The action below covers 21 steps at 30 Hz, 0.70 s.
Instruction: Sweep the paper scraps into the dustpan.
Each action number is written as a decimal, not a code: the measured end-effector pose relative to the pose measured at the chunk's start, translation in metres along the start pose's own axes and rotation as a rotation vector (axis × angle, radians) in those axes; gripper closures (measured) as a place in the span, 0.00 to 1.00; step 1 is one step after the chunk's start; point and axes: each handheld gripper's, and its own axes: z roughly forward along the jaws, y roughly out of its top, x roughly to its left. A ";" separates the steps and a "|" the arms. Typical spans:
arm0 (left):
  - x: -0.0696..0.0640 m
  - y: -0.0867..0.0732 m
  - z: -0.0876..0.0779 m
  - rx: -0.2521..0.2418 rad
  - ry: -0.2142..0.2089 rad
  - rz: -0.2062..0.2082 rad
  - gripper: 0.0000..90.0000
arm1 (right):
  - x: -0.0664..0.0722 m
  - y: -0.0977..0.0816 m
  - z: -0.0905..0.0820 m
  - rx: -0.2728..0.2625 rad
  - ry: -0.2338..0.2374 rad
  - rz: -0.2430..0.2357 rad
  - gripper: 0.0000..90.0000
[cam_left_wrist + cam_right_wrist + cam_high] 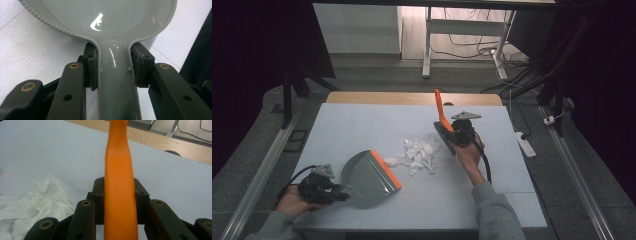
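Dustpan [369, 177] first: from the high view I've got it flat on the white table [362, 125], near-left, its orange lip facing the paper scraps [418, 155] heaped mid-table. My left gripper [337, 195] sits at the pan's near-left end, right on the handle. Over on the right, my right gripper [451, 135] has the brush's orange handle [439, 107], which sticks up and leans toward the far side. The dark brush head [444, 137] is down on the table, just right of the scraps.

Left gripper view gets me what the overhead can't: the grey dustpan handle [116, 82] runs straight between the two jaws, and both pads [92, 66] are pressed against its sides, so it's pinched tight. The pan's ribbed rim [50, 23] fans out just beyond.

Right gripper view: same deal with the orange handle [120, 195], clamped between the jaws and rising out the top of the picture. Crumpled scraps [37, 202] sit low on the left, close to the jaws, and the table's wooden far edge [175, 145] shows behind.
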 end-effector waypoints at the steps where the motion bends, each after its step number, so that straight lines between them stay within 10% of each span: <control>1: 0.000 0.000 0.000 -0.005 -0.003 -0.001 0.68 | -0.001 -0.001 0.002 0.005 -0.002 0.005 0.78; 21: -0.003 0.009 0.012 -0.001 -0.024 0.007 0.68 | 0.023 0.009 0.029 0.083 0.045 -0.025 0.78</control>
